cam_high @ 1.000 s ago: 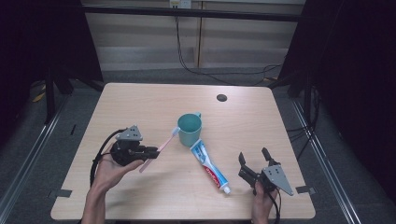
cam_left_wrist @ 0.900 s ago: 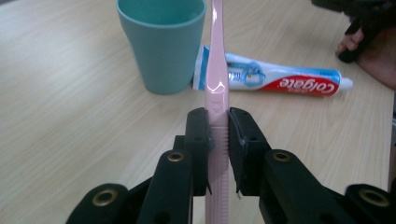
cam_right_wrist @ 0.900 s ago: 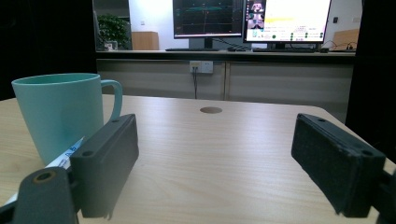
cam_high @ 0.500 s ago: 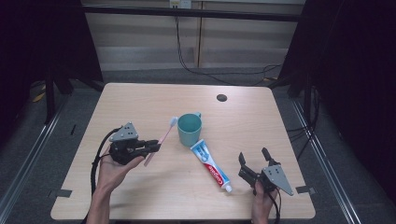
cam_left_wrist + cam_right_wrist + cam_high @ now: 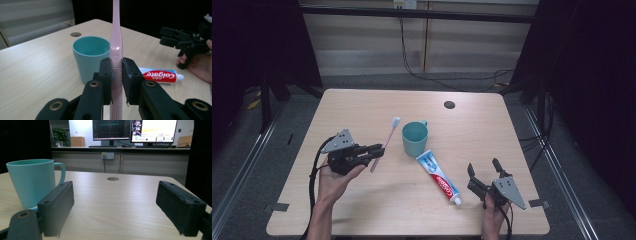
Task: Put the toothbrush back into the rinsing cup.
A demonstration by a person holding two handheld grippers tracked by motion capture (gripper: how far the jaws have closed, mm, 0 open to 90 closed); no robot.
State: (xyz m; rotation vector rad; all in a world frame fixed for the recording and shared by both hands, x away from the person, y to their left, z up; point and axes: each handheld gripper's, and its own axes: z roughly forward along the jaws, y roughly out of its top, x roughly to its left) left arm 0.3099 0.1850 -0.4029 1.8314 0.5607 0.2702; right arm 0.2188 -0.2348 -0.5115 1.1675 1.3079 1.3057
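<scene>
Clearly the left gripper point(image 5: 116, 75) clamps the pink toothbrush point(image 5: 116, 47), its head cut off at twelve o'clock; the right gripper point(image 5: 113, 207) gapes empty, hiding part of the teal cup point(image 5: 31, 182).

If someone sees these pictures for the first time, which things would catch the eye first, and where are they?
The pink plastic toothbrush stands out first, clamped by its handle in the left gripper, bristle head pointing away, just left of the teal plastic mug at the middle of the light wooden table. Next comes the red, white and blue toothpaste tube, lying flat in front of the mug. The right gripper waits open near the tube's cap end.
</scene>
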